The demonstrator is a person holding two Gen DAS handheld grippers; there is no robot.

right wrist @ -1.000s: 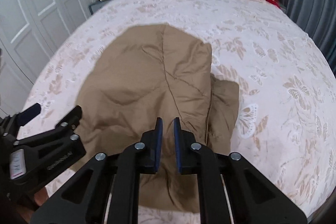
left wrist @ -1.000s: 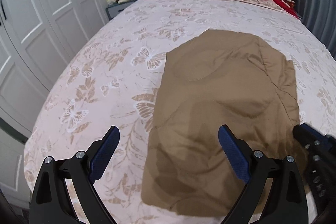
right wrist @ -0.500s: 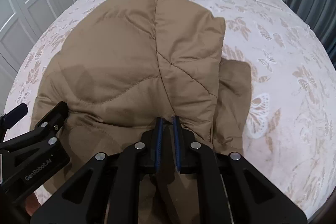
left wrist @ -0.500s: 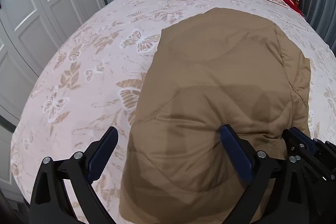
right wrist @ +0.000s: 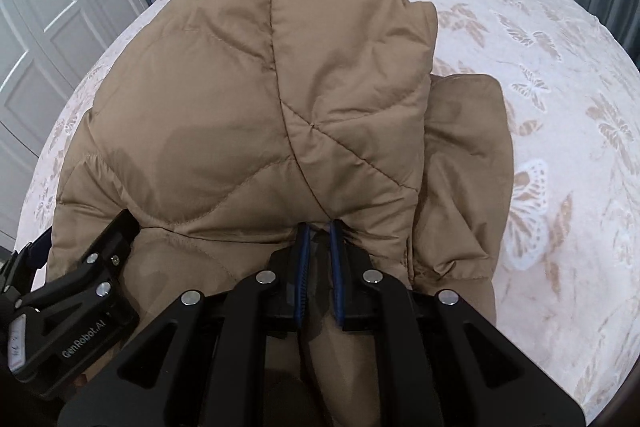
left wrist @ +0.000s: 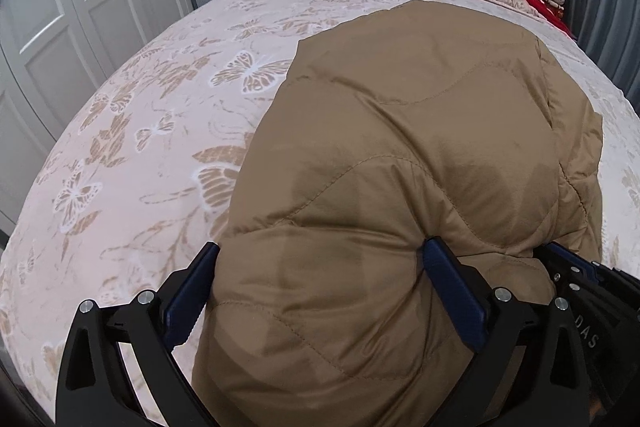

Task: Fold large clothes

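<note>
Even, soft indoor light, fairly bright; faint shadows of the tools darken the tan quilted jacket. Both fisheye views bend the bed strongly, with black vignetted corners; focus stays sharp, no glare

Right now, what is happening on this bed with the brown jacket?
A person with a handheld gripper in each hand is folding a tan quilted jacket on the bed. The right gripper has its jaws nearly shut, pinching a fold at the jacket's near edge. The left gripper is wide open, its jaws straddling the padded fabric without clamping it.
</note>
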